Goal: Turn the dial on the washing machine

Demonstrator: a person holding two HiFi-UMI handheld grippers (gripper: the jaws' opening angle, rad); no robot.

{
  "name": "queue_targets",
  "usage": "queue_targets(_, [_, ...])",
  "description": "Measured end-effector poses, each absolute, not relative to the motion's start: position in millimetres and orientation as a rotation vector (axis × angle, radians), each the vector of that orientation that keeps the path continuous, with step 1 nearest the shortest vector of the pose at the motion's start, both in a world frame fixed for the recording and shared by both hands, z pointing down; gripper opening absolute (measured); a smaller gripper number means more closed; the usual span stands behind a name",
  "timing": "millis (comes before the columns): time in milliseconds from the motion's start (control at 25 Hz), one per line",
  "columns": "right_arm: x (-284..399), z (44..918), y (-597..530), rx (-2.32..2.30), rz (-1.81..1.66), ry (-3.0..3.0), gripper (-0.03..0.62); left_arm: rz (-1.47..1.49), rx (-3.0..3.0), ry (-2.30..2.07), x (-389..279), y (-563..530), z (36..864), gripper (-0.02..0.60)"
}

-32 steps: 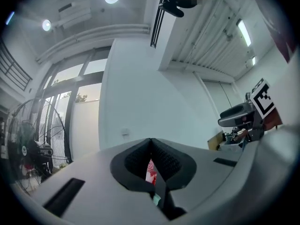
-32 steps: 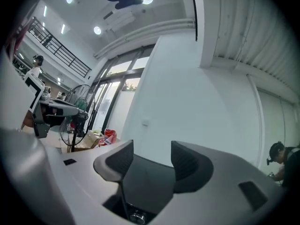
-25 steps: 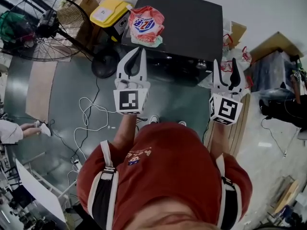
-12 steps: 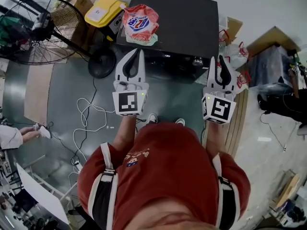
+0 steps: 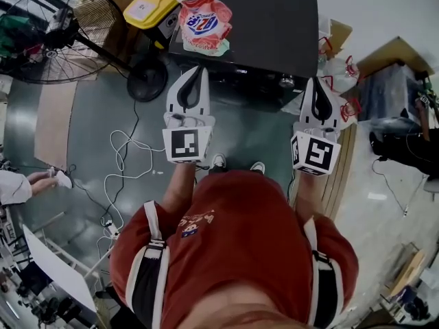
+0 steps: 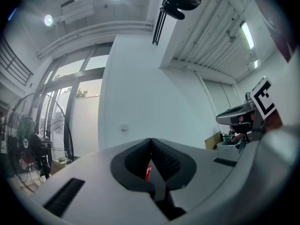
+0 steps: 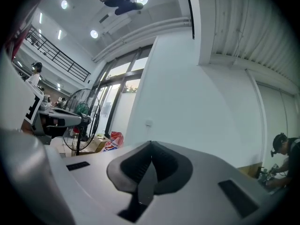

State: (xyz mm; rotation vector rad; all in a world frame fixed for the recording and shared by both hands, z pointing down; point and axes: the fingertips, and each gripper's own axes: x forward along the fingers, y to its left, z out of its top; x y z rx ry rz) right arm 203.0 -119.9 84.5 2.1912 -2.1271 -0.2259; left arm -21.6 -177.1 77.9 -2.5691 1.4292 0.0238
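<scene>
Head view, looking steeply down: a person in a red top stands before a black washing machine [image 5: 264,26], with a gripper in each hand. The dial [image 5: 287,82] is the small round knob on the machine's front control strip, towards its right end; it lies between the two grippers and nearer the right one. The left gripper [image 5: 199,69] points at the front edge of the machine, just below a red and white detergent bag [image 5: 206,25] that lies on the lid; its jaws meet at the tips and hold nothing, and in the left gripper view only a red sliver of background shows through the slot behind them. The right gripper [image 5: 319,81] points at the machine's front right corner, just beside the dial and apart from it; its jaws have just been closing, now stand together, and nothing is between them. A yellow box [image 5: 151,7] and a standing fan [image 5: 51,33] stand left of the machine, and a white cable [image 5: 127,163] loops over the green floor [image 5: 89,136].
</scene>
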Motion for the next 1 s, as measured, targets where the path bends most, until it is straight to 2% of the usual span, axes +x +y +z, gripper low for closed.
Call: queue_targets(1000, [196.0, 103.7, -100.5, 2.171, -0.159, -2.117, 0.008, -0.001, -2.596, 1.432, -27.4, -154.6, 91.7, 0.009])
